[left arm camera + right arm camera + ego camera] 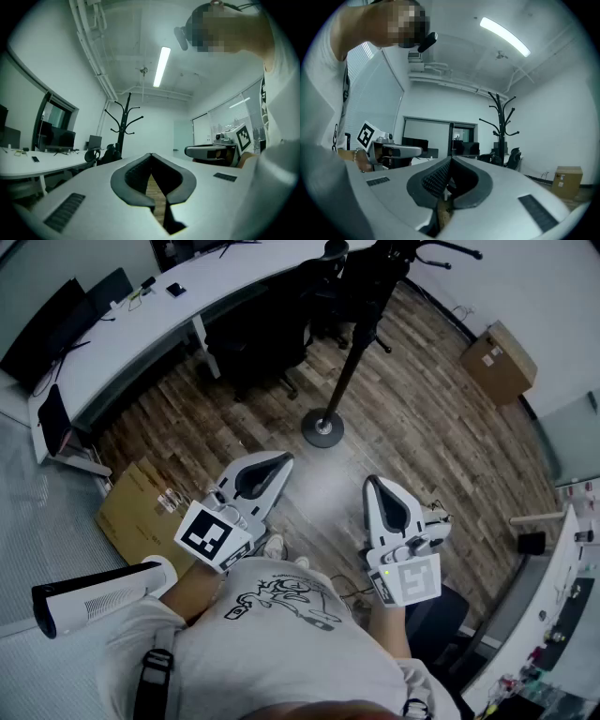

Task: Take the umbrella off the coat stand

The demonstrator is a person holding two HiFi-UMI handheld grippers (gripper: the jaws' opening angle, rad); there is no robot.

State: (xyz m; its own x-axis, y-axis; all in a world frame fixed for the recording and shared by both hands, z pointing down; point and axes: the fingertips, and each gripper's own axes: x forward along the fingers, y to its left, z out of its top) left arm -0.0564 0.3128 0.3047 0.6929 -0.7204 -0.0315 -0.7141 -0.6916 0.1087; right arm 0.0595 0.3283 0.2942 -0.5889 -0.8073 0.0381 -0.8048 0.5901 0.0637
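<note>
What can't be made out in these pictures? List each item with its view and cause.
- Coat stand top: head view, cut off by the upper edge.
- Umbrella: none can be picked out; in both gripper views the stand is small and dark.
- Small things on the desk: head view, too small to name.

No legible text, brand or number anywhere. Head view: square marker point(208, 535) on left gripper point(278, 460) cube, 8 o'clock, and another on right gripper point(373, 484) cube, 4 o'clock, pattern only. Shirt print point(281, 601), 6 o'clock: lettering unreadable. Cardboard box point(499, 362), 2 o'clock: print too small.
</note>
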